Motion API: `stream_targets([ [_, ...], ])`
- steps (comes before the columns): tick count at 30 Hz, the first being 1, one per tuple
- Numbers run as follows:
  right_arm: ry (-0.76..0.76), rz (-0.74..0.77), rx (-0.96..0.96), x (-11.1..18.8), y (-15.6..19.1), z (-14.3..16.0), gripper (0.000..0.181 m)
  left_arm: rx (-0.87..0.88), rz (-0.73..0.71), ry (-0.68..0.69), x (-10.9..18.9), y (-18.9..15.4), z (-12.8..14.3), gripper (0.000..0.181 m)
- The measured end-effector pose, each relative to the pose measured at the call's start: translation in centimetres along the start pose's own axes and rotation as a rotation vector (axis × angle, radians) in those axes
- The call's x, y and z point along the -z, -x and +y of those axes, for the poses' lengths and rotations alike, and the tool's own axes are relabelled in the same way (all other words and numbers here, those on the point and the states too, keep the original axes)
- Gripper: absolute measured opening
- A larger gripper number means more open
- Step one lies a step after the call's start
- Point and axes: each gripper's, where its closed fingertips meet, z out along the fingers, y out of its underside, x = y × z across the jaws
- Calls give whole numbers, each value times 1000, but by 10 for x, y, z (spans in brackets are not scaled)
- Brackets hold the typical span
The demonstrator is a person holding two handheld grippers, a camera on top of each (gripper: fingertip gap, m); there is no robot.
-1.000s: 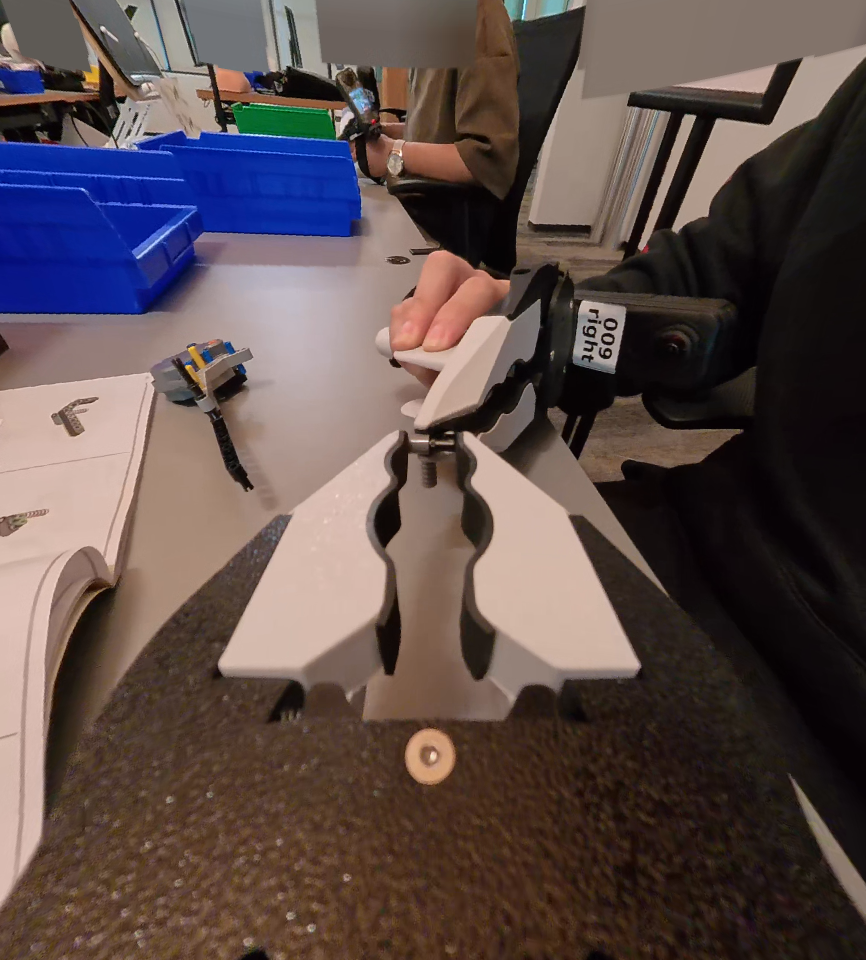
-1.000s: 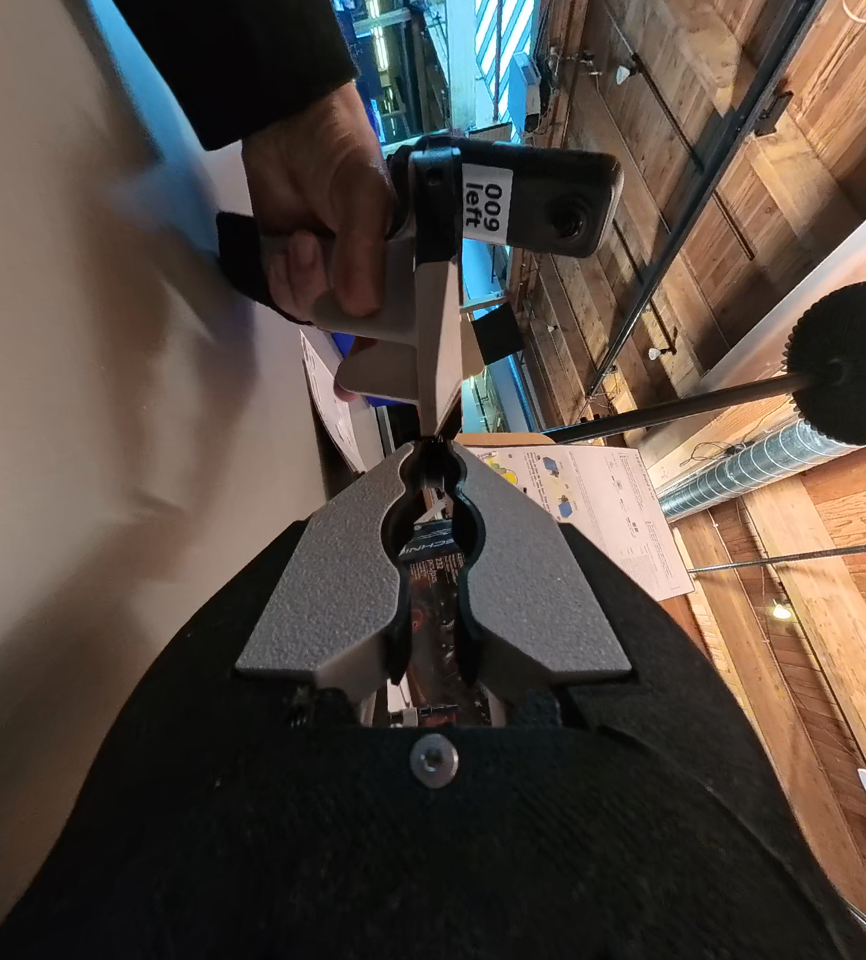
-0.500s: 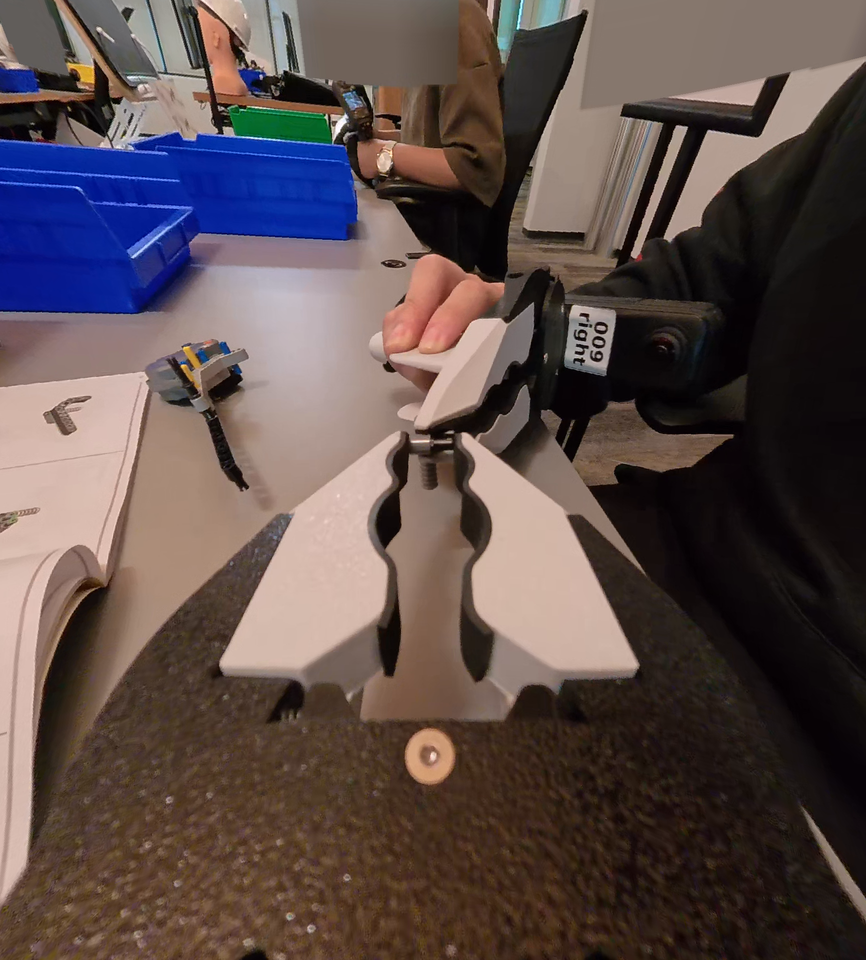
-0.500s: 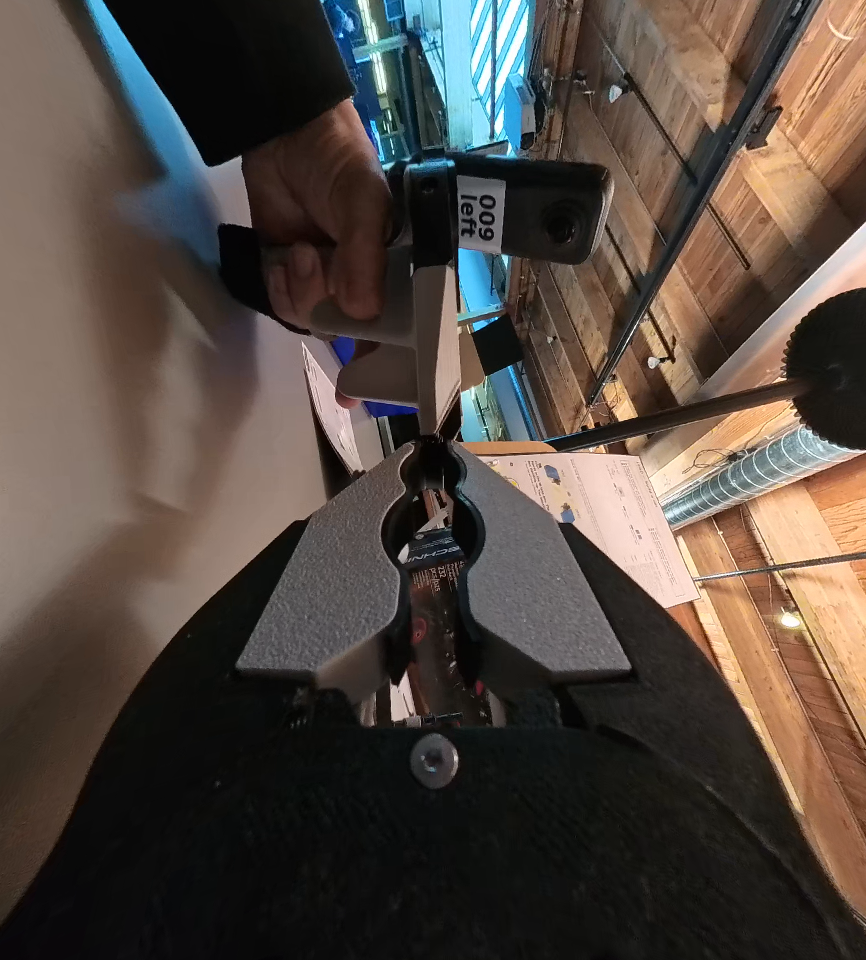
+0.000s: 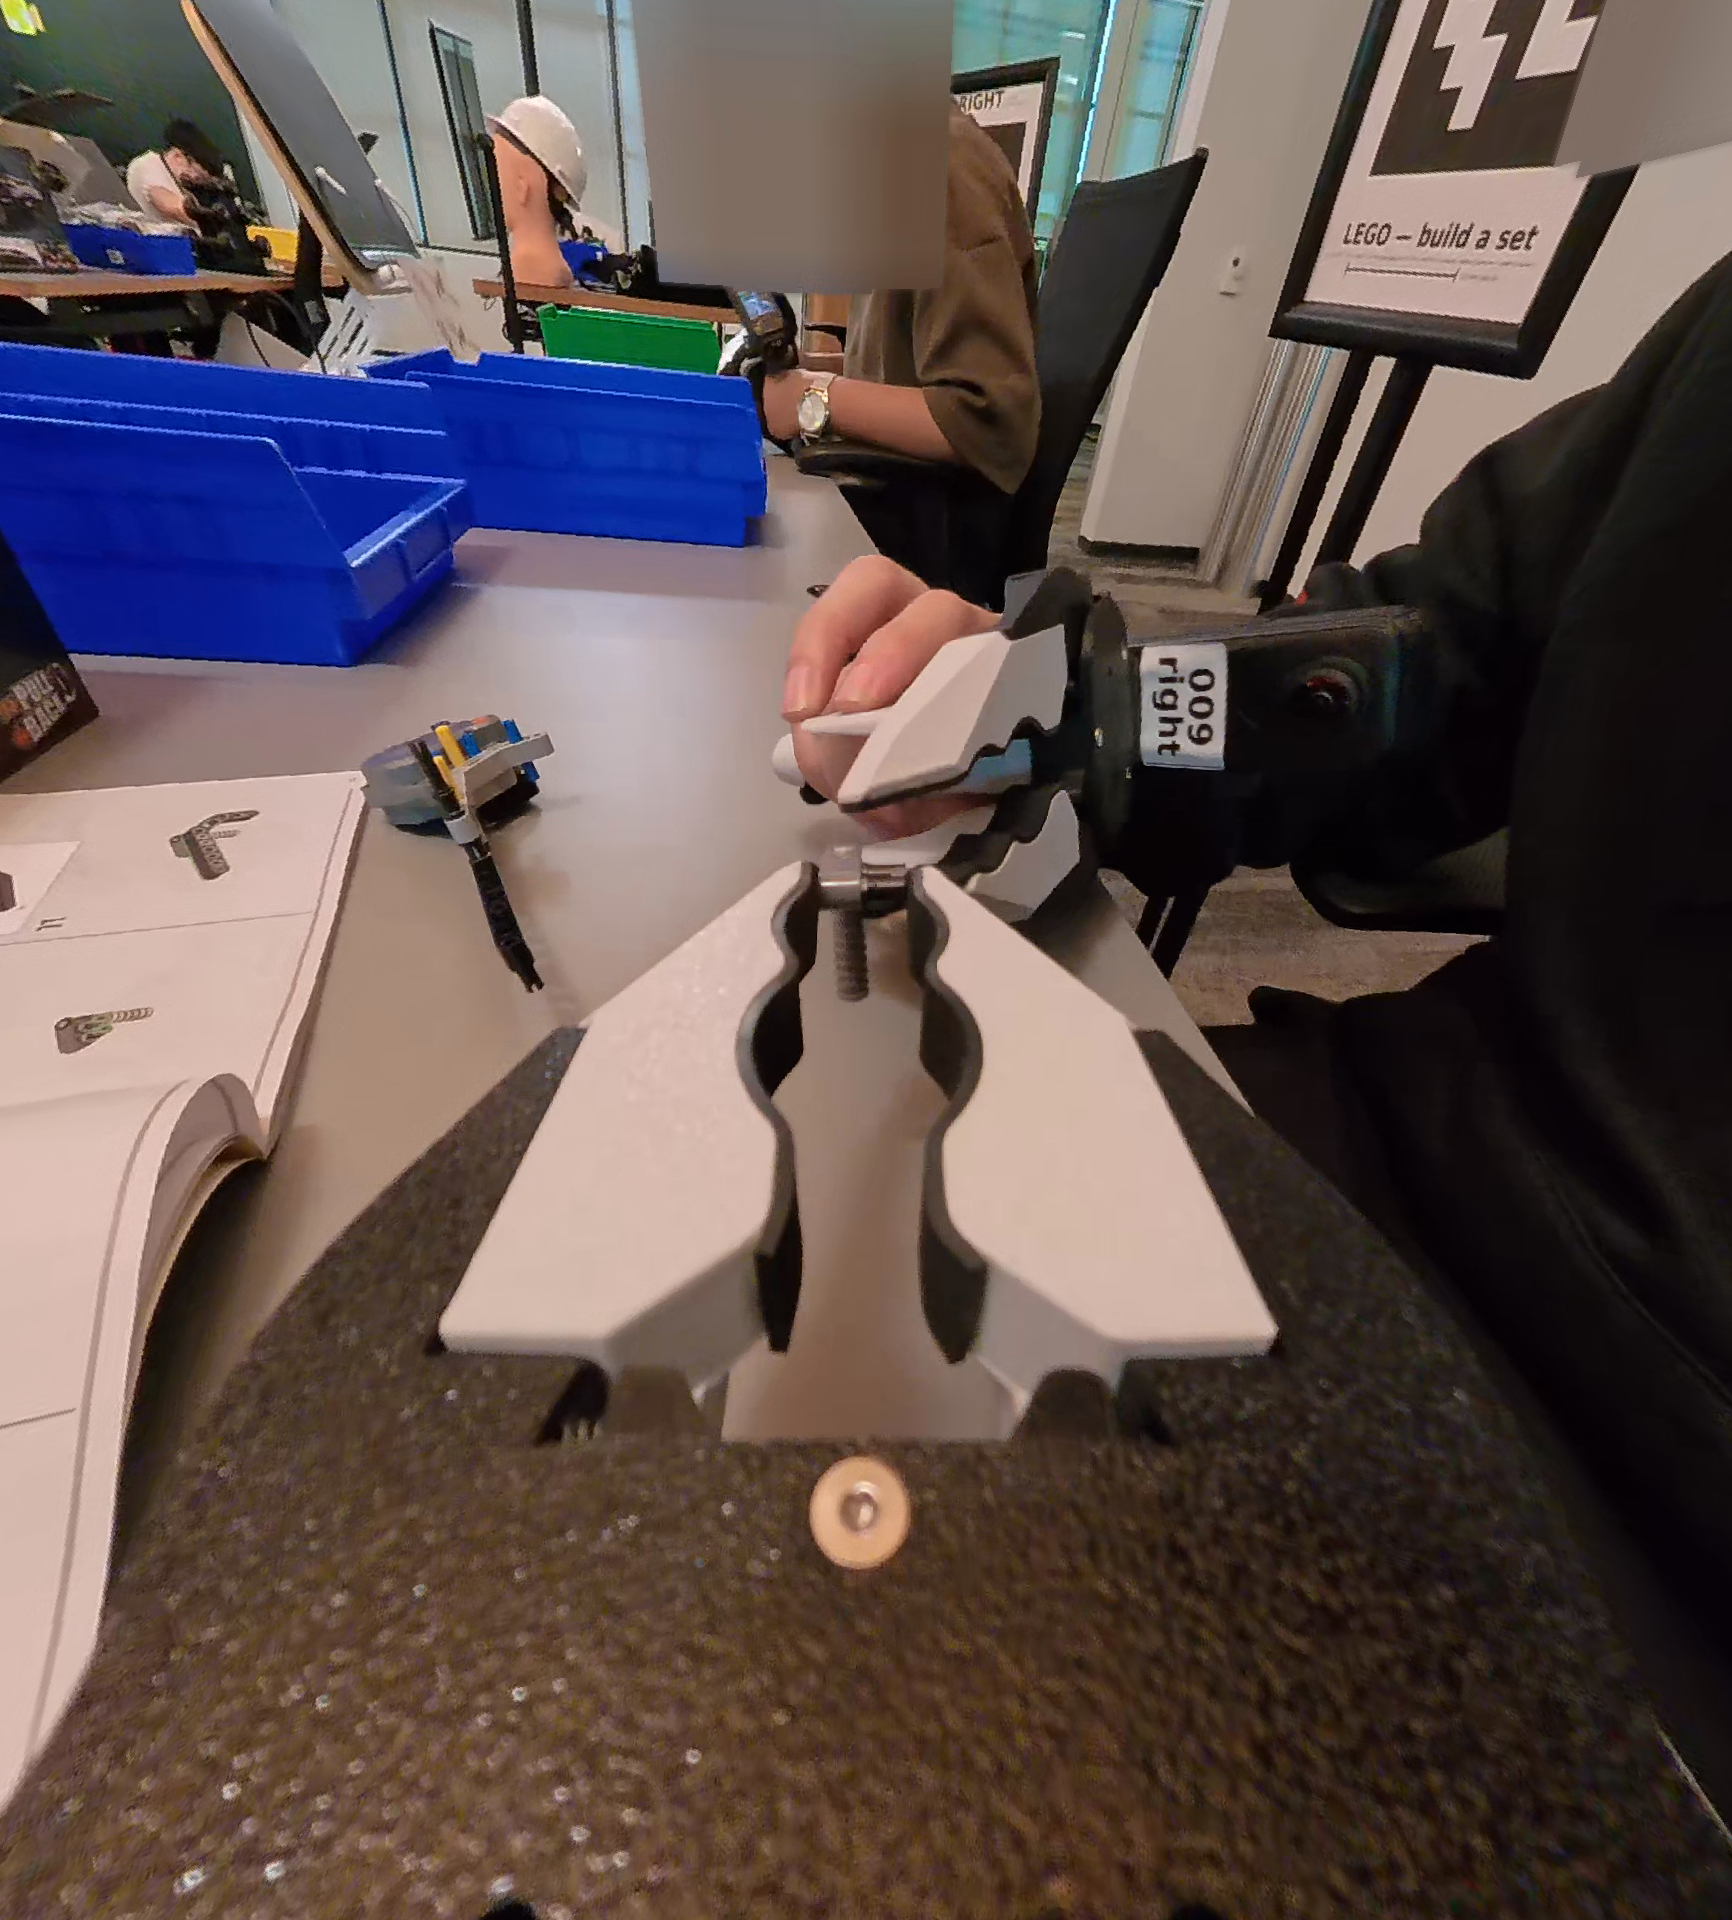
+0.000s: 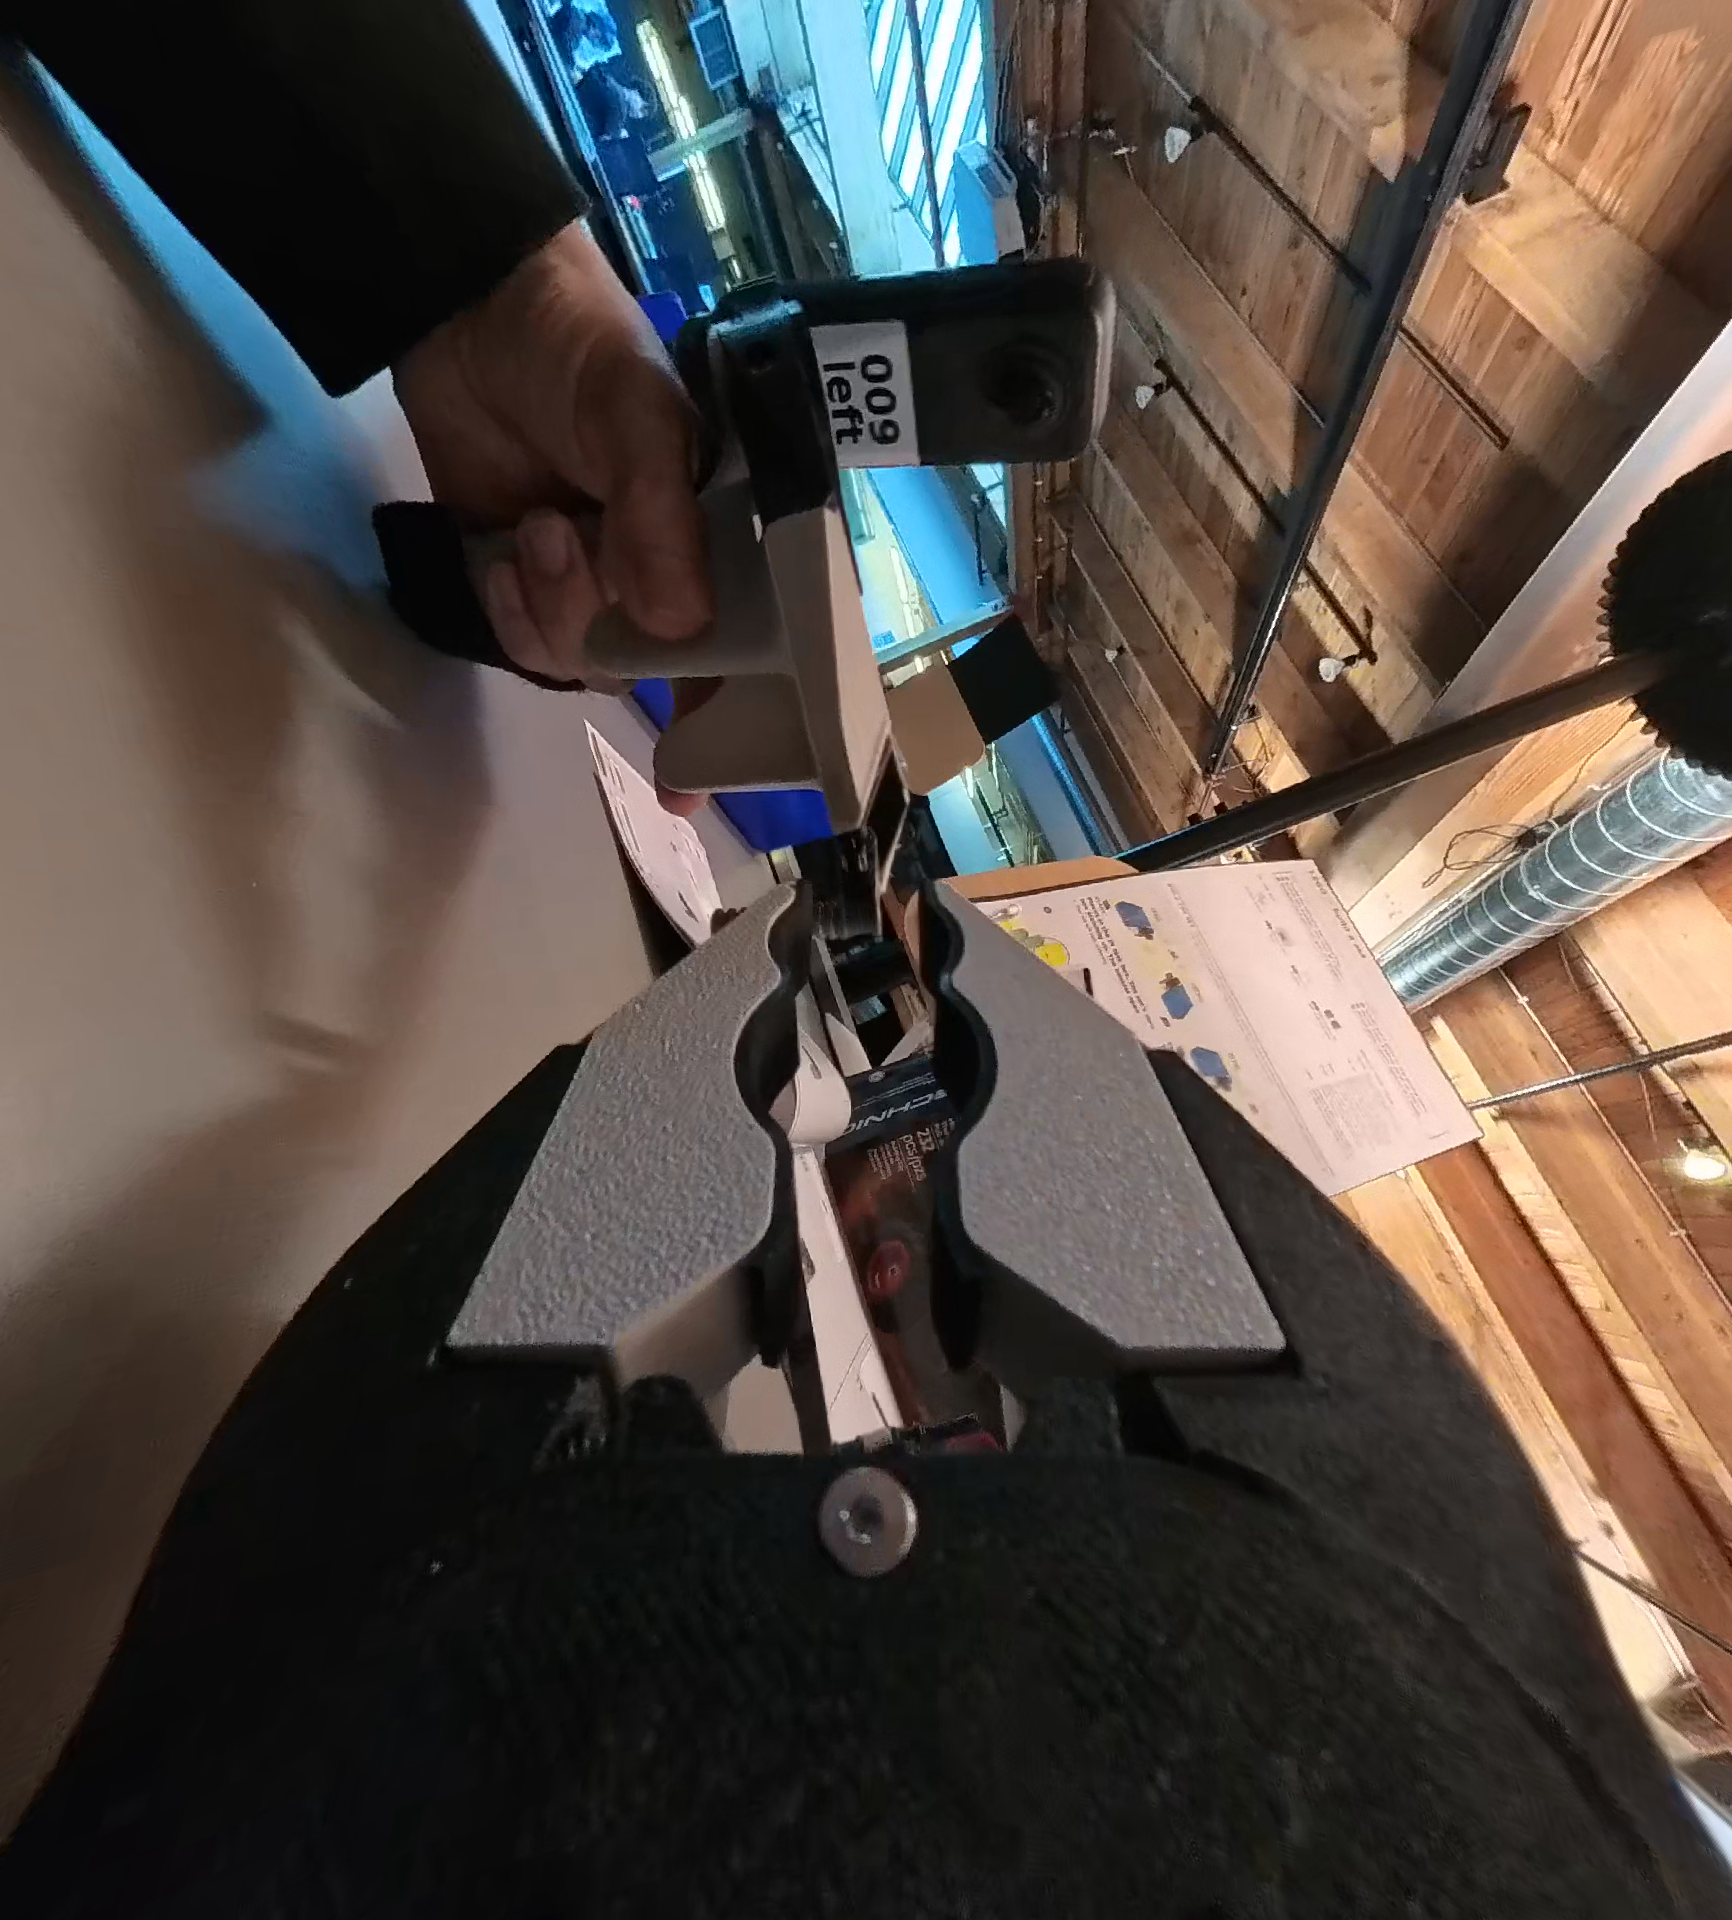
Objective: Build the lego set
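The lego set is in two bits right now. On the left of the grey bench (image 5: 633,665), a white paper instruction book (image 5: 114,987) lies open. Behind it stand blue plastic bins (image 5: 218,520). Just beside the book sits the half-built lego model of grey, blue and yellow bricks (image 5: 462,764), with a thin black lego stick (image 5: 500,920) poking out toward us.

In the middle, the left gripper (image 5: 857,899) is held above the bench. Its fingers pinch a small grey lego piece with a metal spring (image 5: 854,914) right at their tips.

On the right, the right gripper (image 6: 862,912) is turned on its side. Its fingers are spread, one on each side of the left gripper's tip. They look close to the small piece, but I cannot tell if they touch it.

I think the step is fixing up this little spring piece in the air. Next, the right fingers need to close gently on it while the left holds steady, since the spring could pop away.
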Motion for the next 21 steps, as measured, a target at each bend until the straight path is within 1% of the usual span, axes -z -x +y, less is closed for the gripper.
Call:
stream_targets([
  [5, -11, -13, -18, 0, 1, -2, 16, -11, 6, 4, -1, -2, 1, 14],
  [8, -16, -13, -28, 0, 1, -3, 16, -57, -8, 8, -1, -3, 1, 14],
  [11, -29, -24, -92, 0, -1, -3, 17, -199, -56, 35, -1, -4, 4, 14],
  [13, -46, -14, -142, 1, -6, -4, 21, -326, -112, 28, -1, -4, -1, 14],
  [15, -18, 0, -157, 0, -8, 1, 23, -437, -178, 29, 0, -4, -7, 14],
  [18, 6, 12, -82, -1, -7, 2, 25, -580, -252, 94, -2, -5, -7, 14],
  [21, 18, 22, 41, 0, -3, -2, 18, -638, -267, 123, -5, -8, -7, 14],
])
